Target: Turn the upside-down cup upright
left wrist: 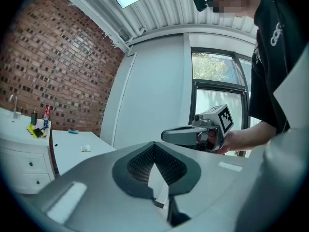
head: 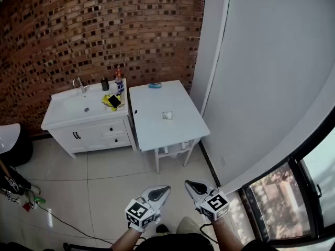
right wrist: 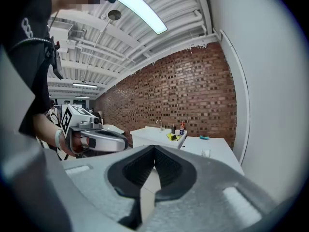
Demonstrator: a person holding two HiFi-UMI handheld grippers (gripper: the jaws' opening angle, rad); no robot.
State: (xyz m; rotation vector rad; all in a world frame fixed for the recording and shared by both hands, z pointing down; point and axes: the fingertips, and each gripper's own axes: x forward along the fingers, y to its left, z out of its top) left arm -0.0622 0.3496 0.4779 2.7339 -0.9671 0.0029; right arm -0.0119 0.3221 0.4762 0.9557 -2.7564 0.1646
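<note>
Nothing is done yet. The cup waits on the table, far off at 12 o'clock. The left gripper and right gripper are closed and empty.

There's your cup, small, pale and see-through, standing alone on the white table, a little right of the tabletop's middle. It's too small for you to tell which way up it stands.

Head view steeply down, far off, both gripper views level, sharing distant table
</note>
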